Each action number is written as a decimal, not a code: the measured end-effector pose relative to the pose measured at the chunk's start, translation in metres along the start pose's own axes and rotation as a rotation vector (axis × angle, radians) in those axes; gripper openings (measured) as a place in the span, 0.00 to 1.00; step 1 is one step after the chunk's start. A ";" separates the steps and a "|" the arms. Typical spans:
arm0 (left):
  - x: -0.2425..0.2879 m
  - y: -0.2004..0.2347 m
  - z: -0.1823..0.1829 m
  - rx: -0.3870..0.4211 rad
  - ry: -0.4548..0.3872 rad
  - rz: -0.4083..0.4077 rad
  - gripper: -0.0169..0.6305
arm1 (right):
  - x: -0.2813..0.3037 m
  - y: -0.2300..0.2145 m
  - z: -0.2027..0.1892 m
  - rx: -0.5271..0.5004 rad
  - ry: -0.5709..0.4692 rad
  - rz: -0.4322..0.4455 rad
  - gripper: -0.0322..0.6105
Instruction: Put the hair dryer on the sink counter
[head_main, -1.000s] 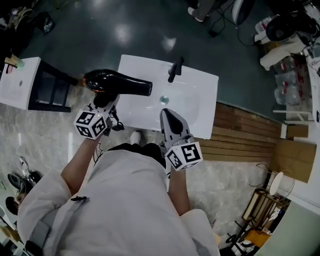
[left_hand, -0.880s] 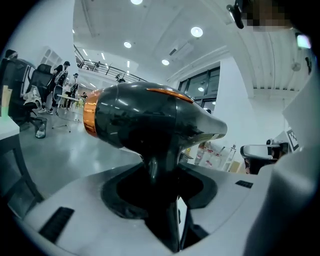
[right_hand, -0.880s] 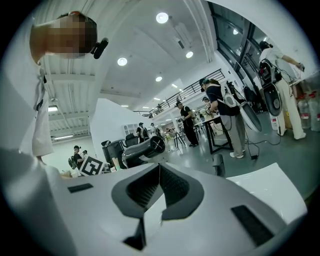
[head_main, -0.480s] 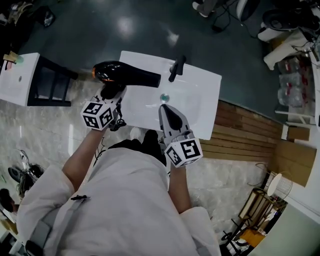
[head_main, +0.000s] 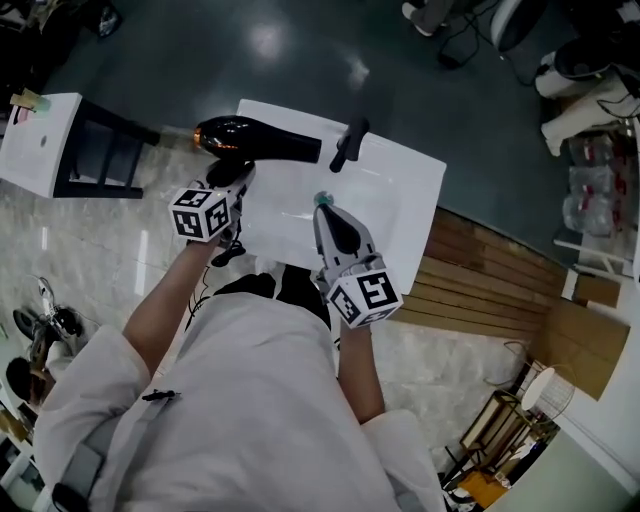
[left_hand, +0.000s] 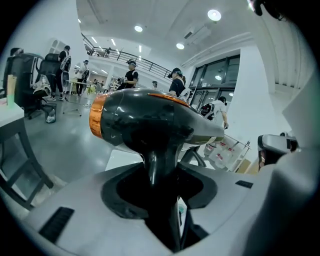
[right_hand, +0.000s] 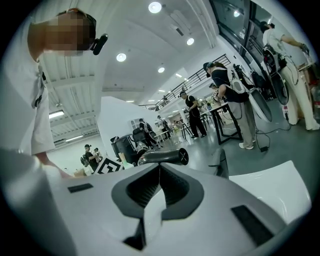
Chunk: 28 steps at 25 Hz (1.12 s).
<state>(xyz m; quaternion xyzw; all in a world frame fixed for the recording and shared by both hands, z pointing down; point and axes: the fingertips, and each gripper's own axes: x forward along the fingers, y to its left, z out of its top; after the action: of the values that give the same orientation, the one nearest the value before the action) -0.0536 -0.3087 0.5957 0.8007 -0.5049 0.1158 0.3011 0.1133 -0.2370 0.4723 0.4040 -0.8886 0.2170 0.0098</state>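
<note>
**Left gripper clamped on the dryer handle over the counter's far left corner**

The left gripper (head_main: 230, 176) (left_hand: 161, 186) has its jaws clenched on the handle of the glossy black hair dryer (head_main: 262, 140) (left_hand: 150, 120), whose rear end carries an orange ring. In the left gripper view the handle runs down between the grey jaws and the body sits above them. From the head view the barrel lies roughly level, its nozzle pointing toward the black faucet (head_main: 349, 142) and its ringed rear reaching past the left edge. The dryer is at the far left corner of the white rectangular sink counter (head_main: 405, 175) (whether it touches the surface cannot be told).

The right gripper (head_main: 322, 212) (right_hand: 159, 172) has its jaws pressed together with nothing between them. It points across the basin, its tips just beside the round drain (head_main: 322, 199). Its own view shows the dryer's nozzle (right_hand: 162, 157) beyond the jaw tips, with people standing in a bright hall behind.

Left of the counter stands a white-topped side table (head_main: 40, 140) on a dark frame. To the right, brown wooden slats (head_main: 480, 290) lie on the floor.
</note>
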 end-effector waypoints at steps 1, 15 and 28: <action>0.006 0.001 -0.002 -0.005 0.010 0.010 0.29 | 0.002 -0.004 -0.001 0.001 0.009 0.007 0.06; 0.071 0.008 -0.026 -0.027 0.124 0.067 0.29 | 0.009 -0.043 -0.014 0.031 0.081 0.054 0.06; 0.108 0.038 -0.063 -0.076 0.244 0.125 0.29 | 0.021 -0.059 -0.023 0.049 0.120 0.053 0.06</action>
<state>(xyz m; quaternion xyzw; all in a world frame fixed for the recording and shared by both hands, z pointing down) -0.0299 -0.3621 0.7123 0.7358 -0.5172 0.2116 0.3826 0.1386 -0.2774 0.5193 0.3669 -0.8911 0.2628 0.0472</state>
